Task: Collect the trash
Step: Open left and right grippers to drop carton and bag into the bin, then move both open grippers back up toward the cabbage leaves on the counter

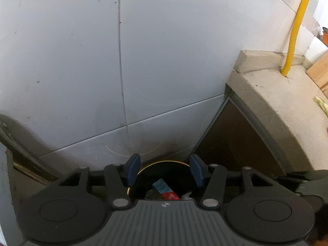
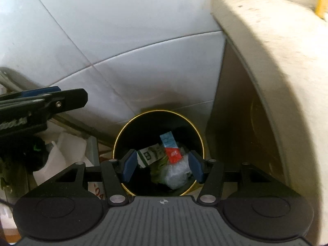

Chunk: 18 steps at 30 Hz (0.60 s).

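A black round bin with a gold rim [image 2: 157, 111] stands on the floor against the tiled wall. Inside lie a red and blue packet [image 2: 171, 146], a green and white wrapper [image 2: 148, 155] and crumpled clear plastic [image 2: 176, 174]. My right gripper [image 2: 162, 155] hangs over the bin's mouth, open, with nothing between its blue pads. The left gripper [image 1: 165, 160] is open and empty too, above the near part of the bin rim [image 1: 164, 161], and the packet [image 1: 164, 188] shows below it. From the right wrist view the left gripper [image 2: 61, 96] appears side-on at the left.
A pale stone counter [image 1: 266, 94] with a brown cabinet front [image 1: 235, 143] rises just right of the bin. A yellow pipe [image 1: 297, 26] runs up the wall. White bags and papers [image 2: 67, 149] lie on the floor left of the bin.
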Tool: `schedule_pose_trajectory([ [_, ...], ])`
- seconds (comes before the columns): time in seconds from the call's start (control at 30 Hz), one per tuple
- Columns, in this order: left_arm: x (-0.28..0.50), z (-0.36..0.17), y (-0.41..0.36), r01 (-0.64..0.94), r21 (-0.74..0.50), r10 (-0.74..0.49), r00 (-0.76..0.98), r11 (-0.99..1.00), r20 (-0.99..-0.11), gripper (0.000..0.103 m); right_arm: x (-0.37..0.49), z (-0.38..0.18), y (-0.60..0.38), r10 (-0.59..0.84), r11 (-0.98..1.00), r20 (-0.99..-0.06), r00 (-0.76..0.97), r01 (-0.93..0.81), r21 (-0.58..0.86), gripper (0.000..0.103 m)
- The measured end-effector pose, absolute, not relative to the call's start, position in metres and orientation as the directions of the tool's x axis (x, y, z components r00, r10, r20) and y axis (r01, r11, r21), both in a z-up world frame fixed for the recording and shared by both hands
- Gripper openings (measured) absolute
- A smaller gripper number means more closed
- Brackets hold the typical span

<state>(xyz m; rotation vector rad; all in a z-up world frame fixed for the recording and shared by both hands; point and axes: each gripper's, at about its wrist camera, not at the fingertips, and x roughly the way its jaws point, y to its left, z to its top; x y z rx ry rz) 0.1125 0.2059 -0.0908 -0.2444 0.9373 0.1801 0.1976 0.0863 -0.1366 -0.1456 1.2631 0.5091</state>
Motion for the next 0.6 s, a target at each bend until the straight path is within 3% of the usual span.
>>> schedule_pose_trajectory([
  [0.23,0.111,-0.087,0.198,-0.224,-0.084,0.067,0.592,0.971,-0.803,0.047,0.176,-0.108,0.065,0.301,0.900,-0.915,0.269,-0.397,0.180,0.084],
  [0.6,0.108,-0.083,0.183,-0.167,-0.028,0.082,0.619,0.986,-0.781,0.048,0.150,-0.092,0.048,0.226,0.931,-0.920,0.320,-0.350,0.107,0.091],
])
